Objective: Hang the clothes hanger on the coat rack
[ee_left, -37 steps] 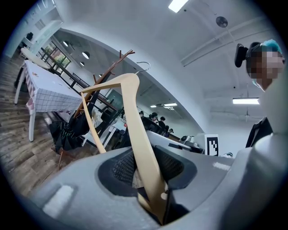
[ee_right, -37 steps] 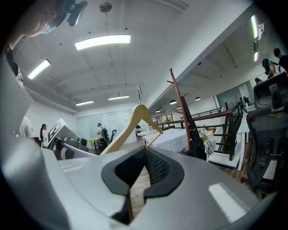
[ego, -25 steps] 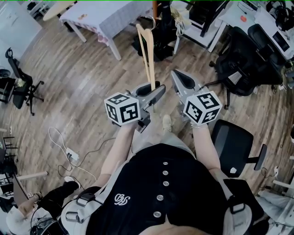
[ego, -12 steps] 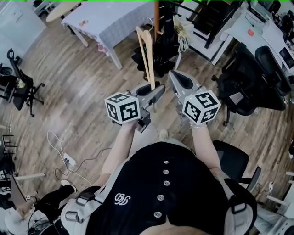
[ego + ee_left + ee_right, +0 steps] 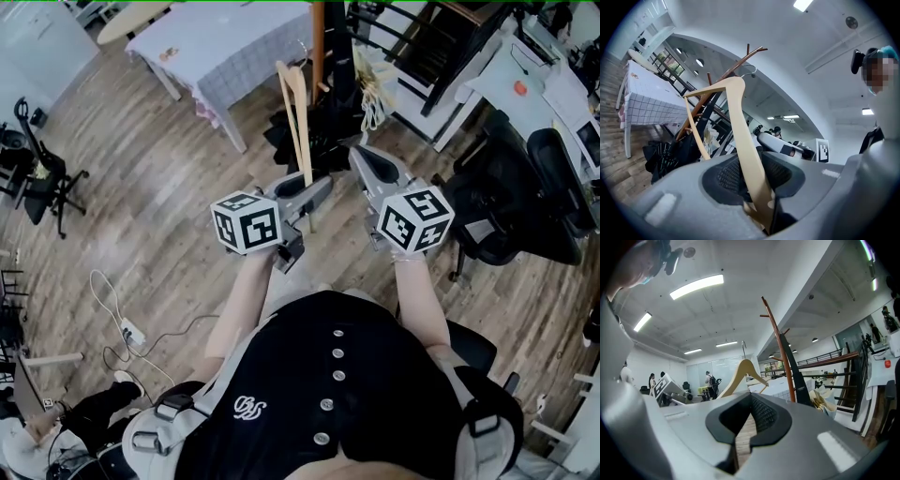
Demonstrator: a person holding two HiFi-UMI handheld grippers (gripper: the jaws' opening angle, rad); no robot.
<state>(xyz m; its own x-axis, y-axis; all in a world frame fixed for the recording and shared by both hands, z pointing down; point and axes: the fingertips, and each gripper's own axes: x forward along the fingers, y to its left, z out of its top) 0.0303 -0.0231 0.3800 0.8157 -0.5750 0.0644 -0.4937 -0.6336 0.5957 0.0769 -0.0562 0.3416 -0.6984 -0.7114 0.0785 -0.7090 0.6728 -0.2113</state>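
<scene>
Gripping a pale wooden clothes hanger (image 5: 298,122) by one arm, the left gripper (image 5: 322,185) holds it upright, close to the brown coat rack (image 5: 319,42) but apart from it; alongside, the right gripper (image 5: 362,152) keeps its jaws slightly parted, holding nothing.

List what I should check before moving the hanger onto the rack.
1. Hanger clamped in left gripper jaws: ok.
2. Hook clear of anything: ok.
3. Rack ahead and in view: ok.
4. Upper peg bare: ok.
5. Hook at a peg: not ok, it is short of the rack.
6. Right gripper empty, jaws apart: ok.
</scene>
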